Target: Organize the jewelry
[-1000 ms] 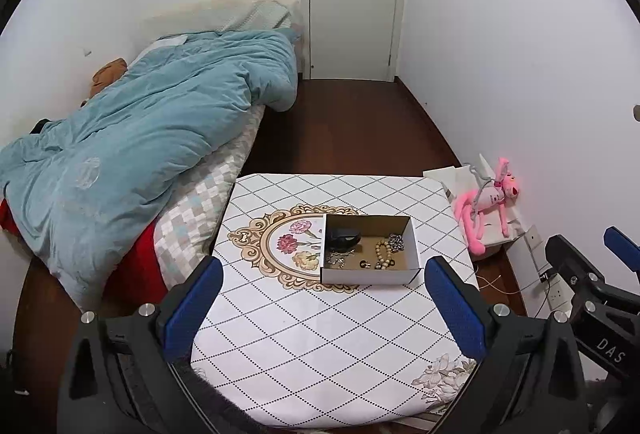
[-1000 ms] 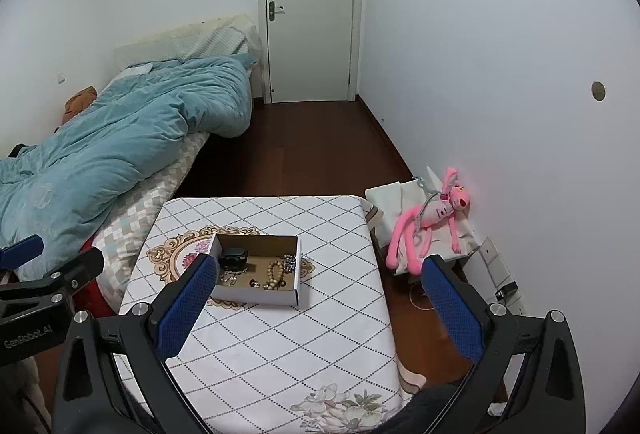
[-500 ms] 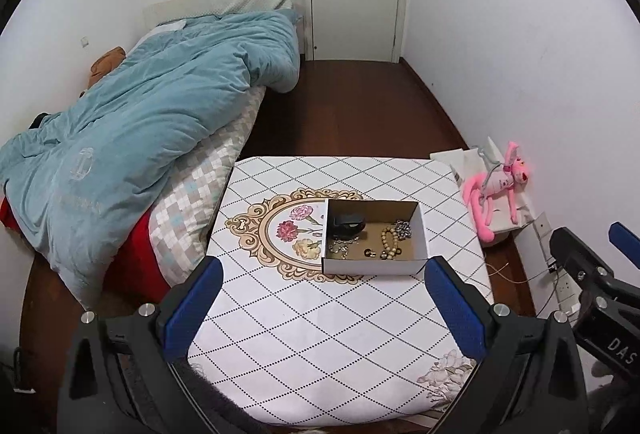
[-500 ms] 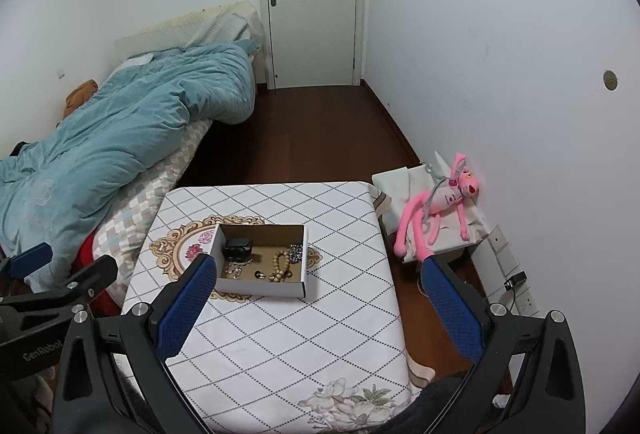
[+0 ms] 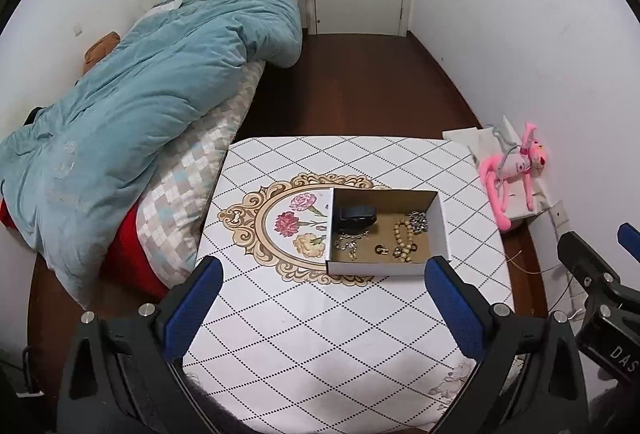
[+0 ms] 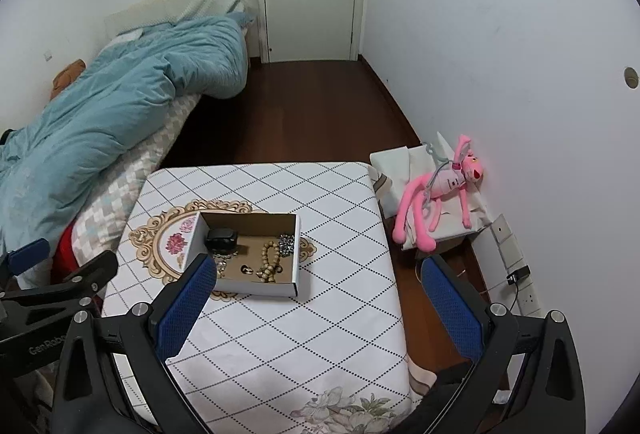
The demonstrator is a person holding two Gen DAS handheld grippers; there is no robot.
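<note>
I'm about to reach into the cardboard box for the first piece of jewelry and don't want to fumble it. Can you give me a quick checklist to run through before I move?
1. Left claw open and holding nothing: ok.
2. Right claw open and holding nothing: ok.
3. Cardboard box open at the top, no lid in the way: ok.
4. Pieces told apart: the bead bracelet lies alone, but it touches the silver chain at the far end: not ok.
5. Black case open or shut: cannot tell.
6. Space on the table in front of the box to lay pieces down: ok.
</note>
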